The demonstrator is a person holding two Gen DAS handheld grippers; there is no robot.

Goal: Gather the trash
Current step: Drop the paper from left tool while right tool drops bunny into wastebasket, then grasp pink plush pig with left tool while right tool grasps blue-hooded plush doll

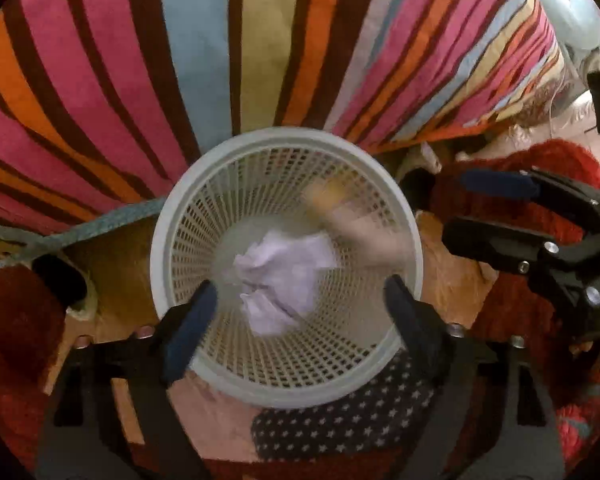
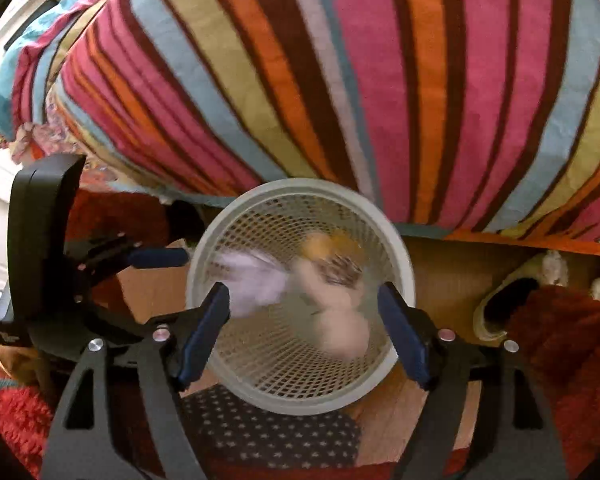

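Currently we hold both grippers over the white mesh wastebasket (image 1: 286, 268), which sits at the lower centre of each wrist frame, on the floor against the striped bedcover (image 1: 228, 52). Left gripper (image 1: 300, 304): jaws wide, nothing between the pads. Right gripper (image 2: 304, 328): jaws apart, nothing clamped.

A crumpled white paper (image 1: 280, 280) appears inside the basket ring, mid-frame in the left view, slightly blurred; we judge it in free fall or just landed. A second piece, beige with an orange end (image 2: 336, 280), is smeared by motion in the right view; we cannot tell what it is.

Handling, as a judgement: the paper wad looks very light, soft and crushable, not slippery; a pinch across its bulk anywhere would hold. It has no clear long axis, being a rough ball. The beige piece seems elongated, its long axis running from upper right to lower centre in the right view, orange end uppermost.

The basket stands upright, mouth towards the cameras. A star-patterned cloth (image 1: 340, 420) lies at the lower edge, touching the basket rim.
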